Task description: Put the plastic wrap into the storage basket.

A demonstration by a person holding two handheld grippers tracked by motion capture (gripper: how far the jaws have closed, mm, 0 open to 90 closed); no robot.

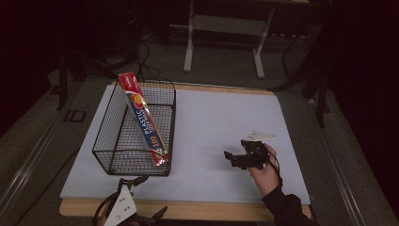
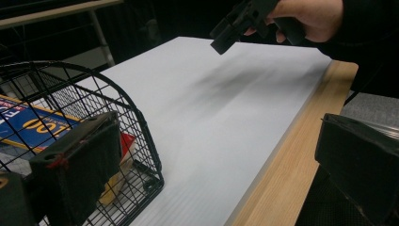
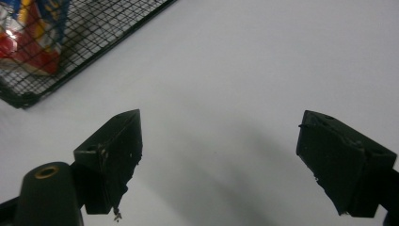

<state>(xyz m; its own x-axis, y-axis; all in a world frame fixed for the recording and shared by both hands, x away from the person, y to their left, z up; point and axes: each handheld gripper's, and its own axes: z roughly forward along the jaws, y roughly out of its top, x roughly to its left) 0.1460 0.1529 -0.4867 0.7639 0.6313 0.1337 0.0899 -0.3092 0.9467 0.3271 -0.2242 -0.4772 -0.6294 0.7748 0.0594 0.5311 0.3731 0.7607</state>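
A black wire basket (image 1: 111, 136) stands on the left of the white table mat (image 1: 211, 122). A long red and blue box of plastic wrap (image 1: 143, 120) leans inside it, one end up on the far rim. My right gripper (image 1: 231, 159), held in a hand right of centre, points left over bare mat. Its jaws stand open with nothing between them (image 3: 219, 155). The left gripper (image 1: 146, 197) sits at the table's front edge just before the basket's near corner. It is open and empty too (image 2: 216, 165). The left gripper view also shows the right gripper (image 2: 235, 28) farther off.
A wooden table edge (image 2: 282, 179) runs along the mat's front. Basket mesh (image 3: 70, 42) with the box's end (image 3: 28, 37) lies at the top left of the right gripper view. Grey floor, cables and a metal stand (image 1: 223, 28) lie beyond the table.
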